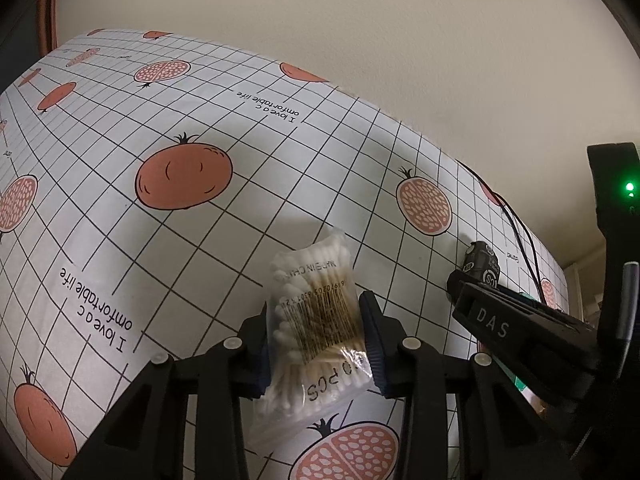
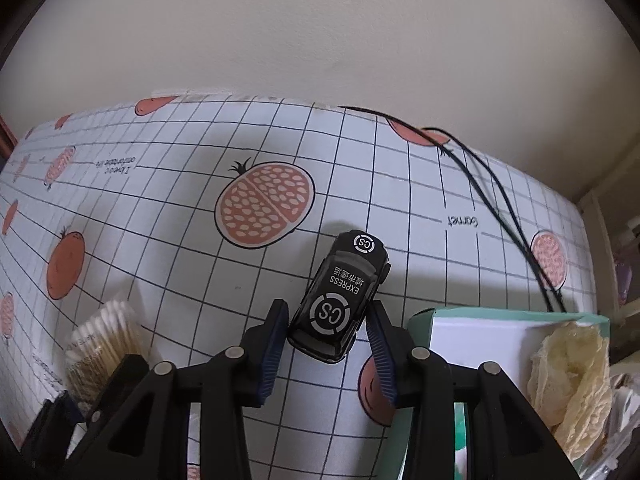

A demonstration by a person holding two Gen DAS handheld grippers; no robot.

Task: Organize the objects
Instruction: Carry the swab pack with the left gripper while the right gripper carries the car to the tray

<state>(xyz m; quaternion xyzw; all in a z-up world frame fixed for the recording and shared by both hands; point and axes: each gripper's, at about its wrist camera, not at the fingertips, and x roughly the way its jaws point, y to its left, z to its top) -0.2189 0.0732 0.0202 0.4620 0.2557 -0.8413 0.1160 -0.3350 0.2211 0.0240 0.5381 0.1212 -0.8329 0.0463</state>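
In the left wrist view, a clear pack of cotton swabs point(image 1: 308, 272) with a barcode label stands between the pads of my left gripper point(image 1: 316, 304), which is shut on it above the pomegranate-print tablecloth point(image 1: 200, 240). My right gripper point(image 2: 329, 306) is shut on a black toy car point(image 2: 344, 284) marked "CS EXPRESS", whose nose points away and slightly right. The car point(image 1: 482, 260) and the right gripper's black body also show at the right of the left wrist view. The swab pack point(image 2: 104, 332) appears at the lower left of the right wrist view.
A teal box point(image 2: 420, 320) with a white inside sits at the right, just beyond the right finger. A cream lacy cloth point(image 2: 568, 380) lies on its right side. Black cables point(image 2: 500, 200) run across the table's far right. A plain wall backs the table.
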